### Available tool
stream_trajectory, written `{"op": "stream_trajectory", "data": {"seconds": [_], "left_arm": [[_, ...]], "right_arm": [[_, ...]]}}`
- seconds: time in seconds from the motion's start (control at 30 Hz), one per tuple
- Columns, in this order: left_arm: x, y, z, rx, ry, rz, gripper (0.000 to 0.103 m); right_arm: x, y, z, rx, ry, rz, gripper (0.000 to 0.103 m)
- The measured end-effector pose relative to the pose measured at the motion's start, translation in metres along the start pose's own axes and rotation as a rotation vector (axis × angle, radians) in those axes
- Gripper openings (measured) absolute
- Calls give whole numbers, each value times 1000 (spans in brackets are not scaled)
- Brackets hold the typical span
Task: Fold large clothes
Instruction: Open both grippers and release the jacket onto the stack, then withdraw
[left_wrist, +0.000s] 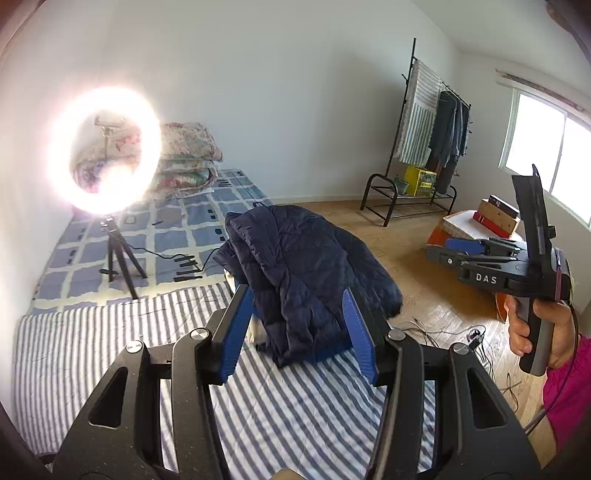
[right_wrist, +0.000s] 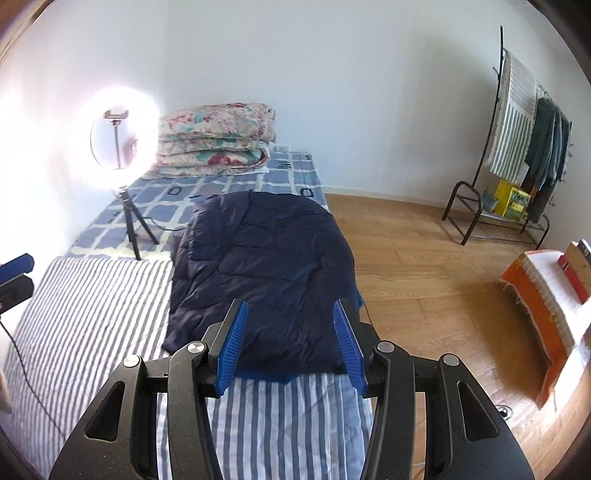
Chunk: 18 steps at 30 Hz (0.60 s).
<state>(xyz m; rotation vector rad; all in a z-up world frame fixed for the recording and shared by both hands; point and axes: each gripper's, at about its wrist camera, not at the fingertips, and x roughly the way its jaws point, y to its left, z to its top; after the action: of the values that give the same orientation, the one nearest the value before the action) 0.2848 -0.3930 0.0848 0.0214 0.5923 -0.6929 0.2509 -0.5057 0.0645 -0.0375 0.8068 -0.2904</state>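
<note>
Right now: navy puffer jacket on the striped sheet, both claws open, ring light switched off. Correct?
Not quite: the ring light is on, glaring bright in the left wrist view. The rest holds: the navy puffer jacket lies on the striped sheet, and the left claw and right claw are both open.

We see a lit ring light (right_wrist: 122, 136) on a tripod standing on the bed (right_wrist: 92, 295), a folded floral quilt (right_wrist: 218, 138) beside it, a clothes rack (right_wrist: 517, 147) against the far wall, and an orange-draped stool (right_wrist: 539, 295) on the wooden floor (right_wrist: 424, 258).
</note>
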Motion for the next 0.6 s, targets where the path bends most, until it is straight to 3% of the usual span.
{"op": "stream_trajectory", "data": {"seconds": [0.1, 0.23, 0.37, 0.6], "left_arm": [[-39, -13, -16, 29, -15, 11, 59], [-80, -27, -38, 61, -38, 24, 64], [-119, -41, -67, 89, -47, 43, 82], [-167, -59, -110, 104, -50, 80, 89]], "right_arm": [[-28, 11, -13, 15, -9, 6, 47], [-66, 28, -36, 8, -46, -4, 65], [-102, 47, -66, 2, -70, -10, 69], [-133, 65, -108, 5, -97, -54, 76]]}}
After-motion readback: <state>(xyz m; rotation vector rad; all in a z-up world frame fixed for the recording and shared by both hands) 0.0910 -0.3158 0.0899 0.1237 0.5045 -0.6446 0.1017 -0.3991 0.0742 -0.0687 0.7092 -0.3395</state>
